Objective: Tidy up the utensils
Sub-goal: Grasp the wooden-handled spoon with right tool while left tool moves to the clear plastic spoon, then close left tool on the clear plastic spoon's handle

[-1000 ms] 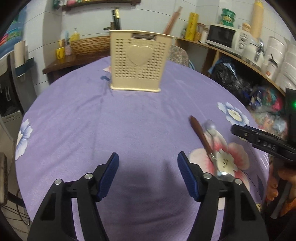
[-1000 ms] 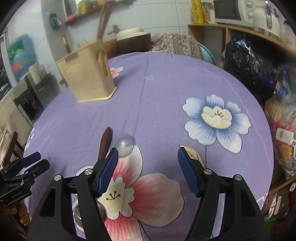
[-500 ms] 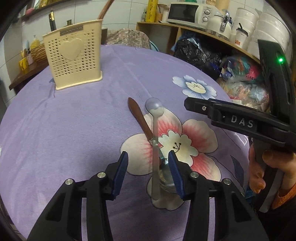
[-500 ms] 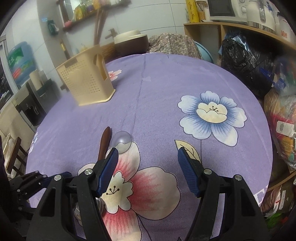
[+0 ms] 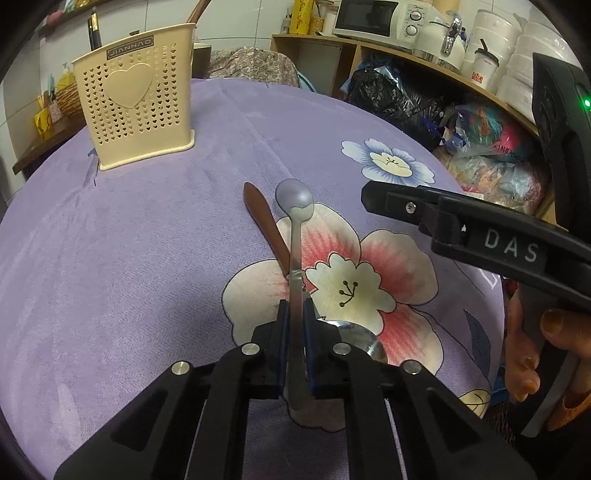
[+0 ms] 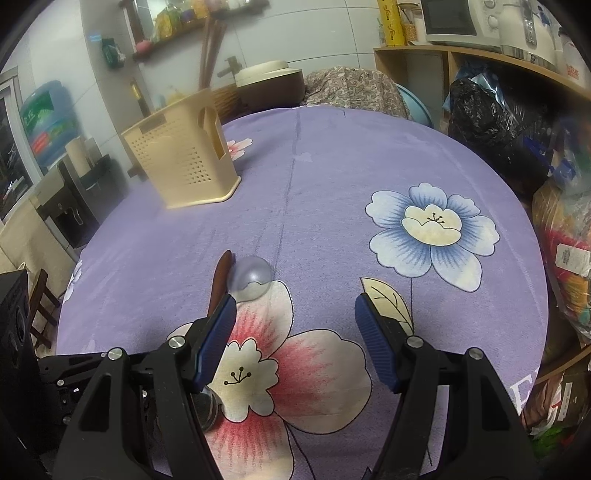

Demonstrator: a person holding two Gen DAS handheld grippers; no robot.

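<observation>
Near the front edge of the surface (image 5: 110, 258), the left hand-held gripper (image 5: 295, 321) pinches the handle of a steel spoon (image 5: 295, 258) between its blue pads, about midway along the stem. The spoon's bowl (image 5: 294, 197) points away toward the far side, and the stem crosses a brown-handled utensil (image 5: 267, 229) that lies under it; a second shiny bowl shows just right of the pads, probably that utensil's own end. The right hand-held gripper (image 6: 295, 332) is spread wide and holds nothing, hovering just right of the pair.

To do this step well, I would lift the spoon straight up first, so that the crossed brown handle is not dragged along, and keep the pinch firm, since a smooth narrow stem may swivel between the pads. The carry then goes far and left to the cream perforated utensil holder (image 5: 138, 103), which stands upright and well apart from the spoon; lowering the spoon through its open top looks safest.

Covering the surface is a purple cloth printed with large flowers, soft enough to snag a dragged tip. Behind it are wooden shelves with a microwave (image 5: 364, 16), stacked white tubs and full plastic bags on the right.
</observation>
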